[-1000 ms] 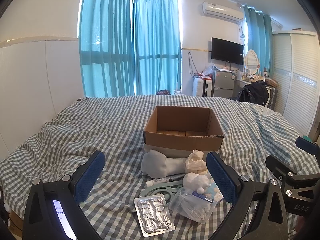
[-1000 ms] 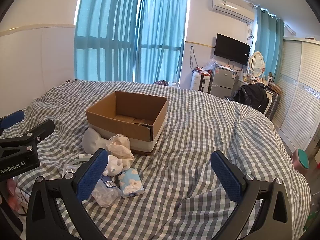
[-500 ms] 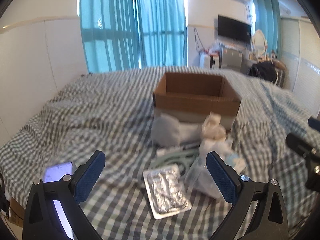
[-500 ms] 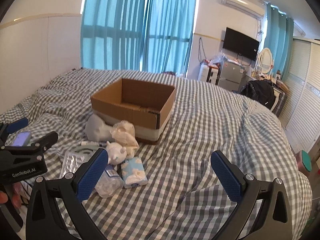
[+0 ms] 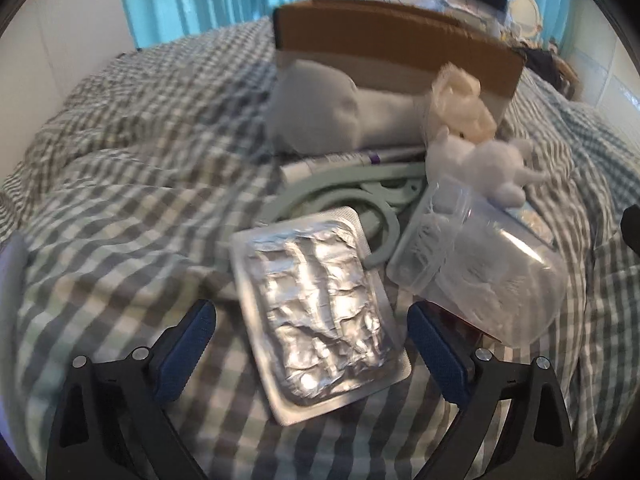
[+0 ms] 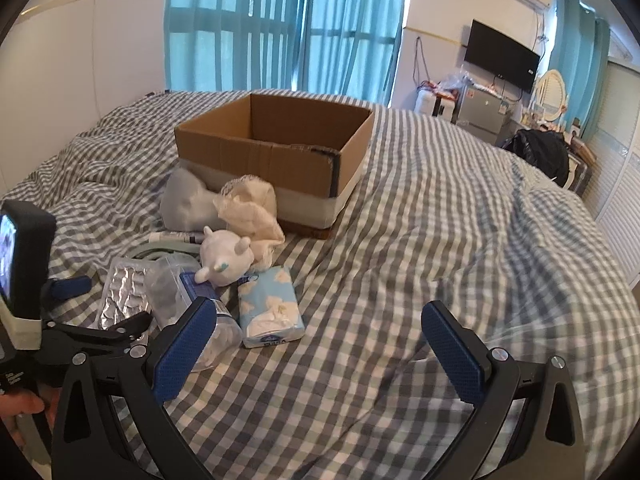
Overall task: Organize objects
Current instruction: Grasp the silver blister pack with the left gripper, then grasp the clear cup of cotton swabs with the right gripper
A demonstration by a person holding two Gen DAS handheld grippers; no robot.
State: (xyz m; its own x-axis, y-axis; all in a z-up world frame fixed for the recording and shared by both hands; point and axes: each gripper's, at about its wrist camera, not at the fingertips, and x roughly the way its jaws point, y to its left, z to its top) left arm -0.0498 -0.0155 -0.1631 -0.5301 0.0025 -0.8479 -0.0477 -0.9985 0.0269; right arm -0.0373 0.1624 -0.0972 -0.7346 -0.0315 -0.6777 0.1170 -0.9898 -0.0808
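Two blue-padded tongs frame the scene, both spread wide and gripping nothing: the left tongs [image 5: 308,340] hang low over a foil blister pack [image 5: 316,312], whose near end sits between the pads without touching either, while the right tongs [image 6: 320,344] hover over bare checked bedspread [image 6: 440,240], well to the right of the clutter. The blister pack is a flat silver rectangle with crinkled foil and a plain pale border; it lies flat on the bed, its long axis running from the left tongs away toward the cardboard box [image 5: 396,36], tilted slightly leftward at the far end. Its far edge overlaps a pale green plastic hanger [image 5: 352,196]. Just right of it sits a clear plastic container of cotton swabs [image 5: 476,268], with a white plush toy [image 5: 488,160] resting against its far side. Beyond lie a slim tube [image 5: 340,160], a grey soft pouch [image 5: 320,108] and a crumpled cream cloth [image 5: 460,100], all pressed against the open box's near wall. A blue cloud-print tissue pack [image 6: 270,306] lies beside the container in the right wrist view.
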